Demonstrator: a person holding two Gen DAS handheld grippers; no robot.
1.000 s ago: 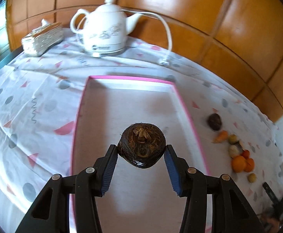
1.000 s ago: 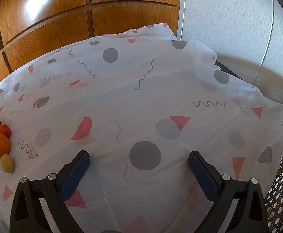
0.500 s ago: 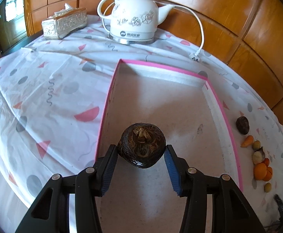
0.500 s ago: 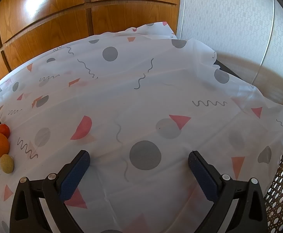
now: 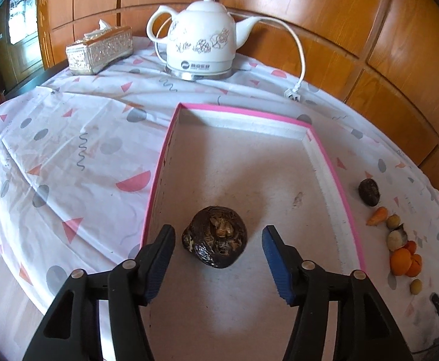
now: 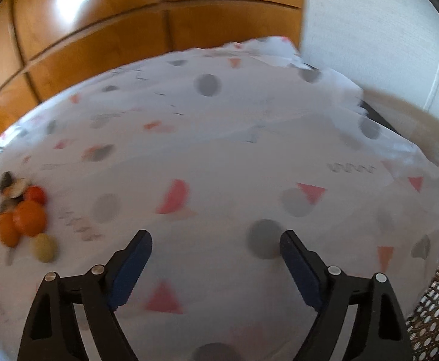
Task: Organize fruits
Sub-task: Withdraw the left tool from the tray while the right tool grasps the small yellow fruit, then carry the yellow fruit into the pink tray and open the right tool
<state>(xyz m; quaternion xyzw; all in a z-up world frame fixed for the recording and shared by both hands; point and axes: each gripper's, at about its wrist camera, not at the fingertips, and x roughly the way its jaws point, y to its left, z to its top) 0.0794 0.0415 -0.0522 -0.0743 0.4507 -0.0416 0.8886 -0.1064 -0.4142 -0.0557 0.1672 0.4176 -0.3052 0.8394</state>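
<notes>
Fruit (image 5: 214,245), dark brown and rough, sits on the floor of the tray (image 5: 324,162), near the tray's left wall and at the end far from the kettle (image 5: 201,48). It is round and a bit squashed, so I can't pick out a long side. A dry tan tuft on top points up. The skin looks scaly and a little shiny.

The left gripper (image 5: 217,260) has its jaws on both sides of the fruit, and they are opening. The pads do not touch it.

More fruits (image 5: 404,260) lie in a loose row on the cloth (image 5: 69,156), outside the tray's right wall.

The right gripper (image 6: 214,258) hangs over bare cloth, well apart from the tray. Its jaws are closing with nothing between them.
</notes>
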